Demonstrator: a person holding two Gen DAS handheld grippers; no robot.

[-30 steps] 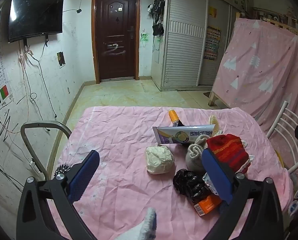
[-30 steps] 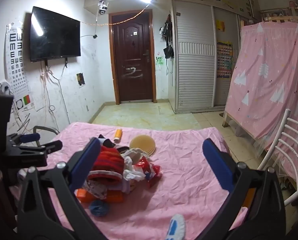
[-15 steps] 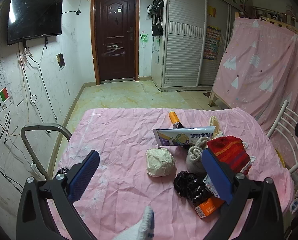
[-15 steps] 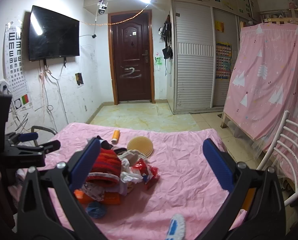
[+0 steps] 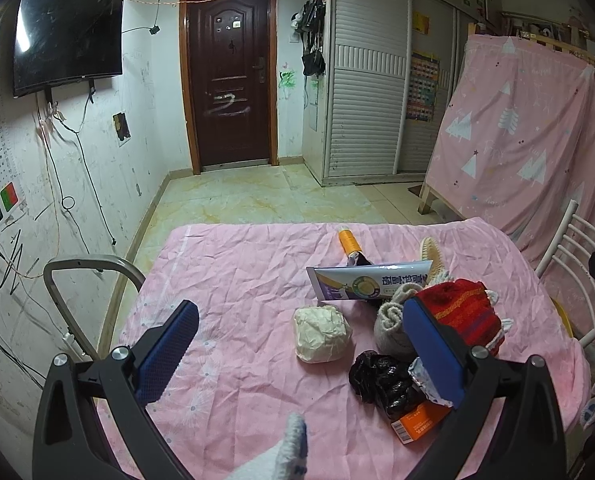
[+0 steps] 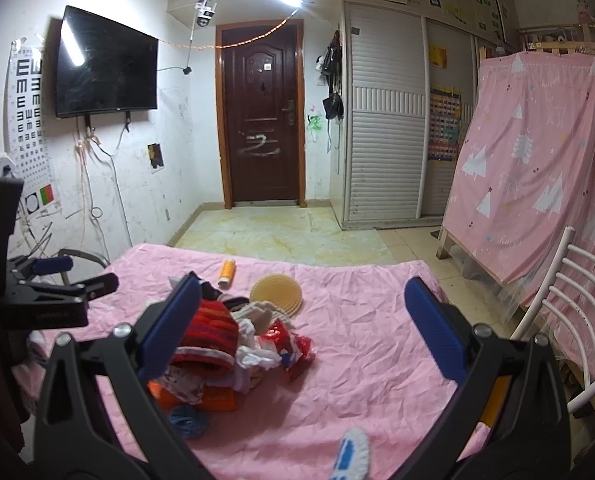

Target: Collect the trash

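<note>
A crumpled white paper ball [image 5: 321, 339] lies on the pink tablecloth [image 5: 233, 272], just ahead of my open, empty left gripper [image 5: 297, 344]. Right of it sit a crumpled black plastic bag [image 5: 381, 378], an orange packet [image 5: 419, 422] and a foil wrapper [image 5: 419, 376]. A red and white wrapper [image 6: 285, 344] lies in the right wrist view, between the fingers of my open, empty right gripper [image 6: 303, 332], which is held above the table. The left gripper's body [image 6: 49, 300] shows at the left of that view.
A red knit hat [image 5: 463, 312], grey sock [image 5: 393, 324], toothpaste box [image 5: 371, 282], orange thread spool [image 5: 347, 242], round yellow brush [image 6: 275, 292] and blue yarn [image 6: 187, 420] share the pile. A white chair [image 6: 577, 320] stands right, a metal chair [image 5: 81, 280] left.
Both grippers have lifted and tilted up slightly, so the table sits lower in both views. Nothing on the table has moved.
</note>
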